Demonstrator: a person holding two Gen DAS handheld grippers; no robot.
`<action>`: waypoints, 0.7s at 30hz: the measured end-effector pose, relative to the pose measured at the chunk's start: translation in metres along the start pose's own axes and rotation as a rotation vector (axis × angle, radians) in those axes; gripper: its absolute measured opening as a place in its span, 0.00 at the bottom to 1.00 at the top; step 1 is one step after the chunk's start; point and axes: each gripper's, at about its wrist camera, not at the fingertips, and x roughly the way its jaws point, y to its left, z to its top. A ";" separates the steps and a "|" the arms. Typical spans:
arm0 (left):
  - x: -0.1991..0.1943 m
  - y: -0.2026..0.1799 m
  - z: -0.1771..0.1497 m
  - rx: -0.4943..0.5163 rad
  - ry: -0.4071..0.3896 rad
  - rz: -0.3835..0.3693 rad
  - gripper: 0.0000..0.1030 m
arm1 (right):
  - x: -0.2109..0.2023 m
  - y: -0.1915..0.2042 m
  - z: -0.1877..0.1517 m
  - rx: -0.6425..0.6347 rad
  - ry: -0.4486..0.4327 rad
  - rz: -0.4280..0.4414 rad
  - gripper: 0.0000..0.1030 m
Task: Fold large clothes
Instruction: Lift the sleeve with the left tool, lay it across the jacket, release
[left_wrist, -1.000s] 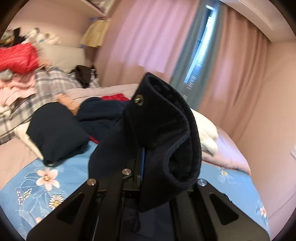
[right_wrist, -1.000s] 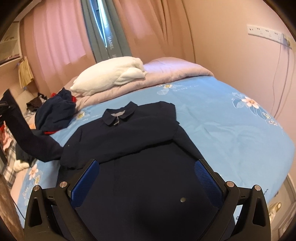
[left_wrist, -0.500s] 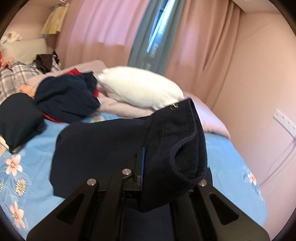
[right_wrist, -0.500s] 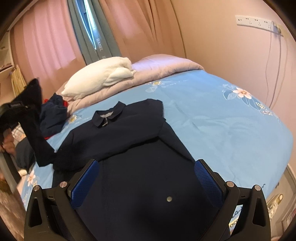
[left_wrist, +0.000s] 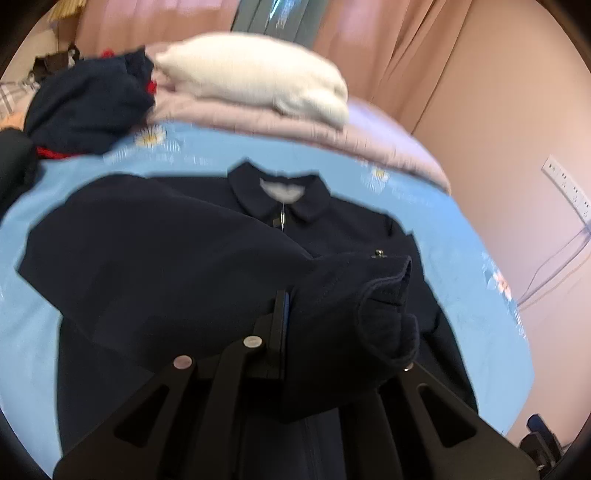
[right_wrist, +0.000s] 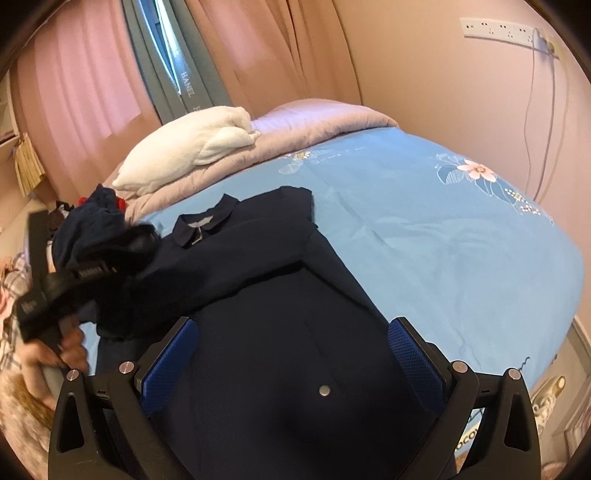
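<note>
Left tool (left_wrist: 291, 314) clamped on sleeve cuff (left_wrist: 384, 306), right tool (right_wrist: 291, 354) spread wide, navy jacket (right_wrist: 280, 295) lengthwise, collar (left_wrist: 282, 197) toward pillow (left_wrist: 258, 70)

It was a home bedroom: a bed (right_wrist: 424, 236) with a pillow (right_wrist: 188, 147), pink curtains (right_wrist: 77, 92) and piled clothes (left_wrist: 88, 99).

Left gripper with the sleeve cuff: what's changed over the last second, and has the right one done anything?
The left gripper, still shut on the sleeve cuff, has swung the sleeve from out beside the bed in over the navy jacket, so it now crosses the chest below the collar. The right gripper stays open above the jacket's lower front; the white pillow is unmoved.
</note>
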 end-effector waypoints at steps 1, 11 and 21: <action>0.007 -0.001 -0.005 0.001 0.019 0.006 0.04 | 0.000 0.000 -0.001 0.001 0.002 0.000 0.99; 0.051 0.001 -0.044 0.050 0.173 0.046 0.05 | 0.005 -0.005 -0.003 0.010 0.024 -0.006 0.99; -0.016 0.021 -0.030 0.051 0.120 -0.093 0.75 | 0.010 -0.003 -0.001 0.007 0.040 -0.006 0.99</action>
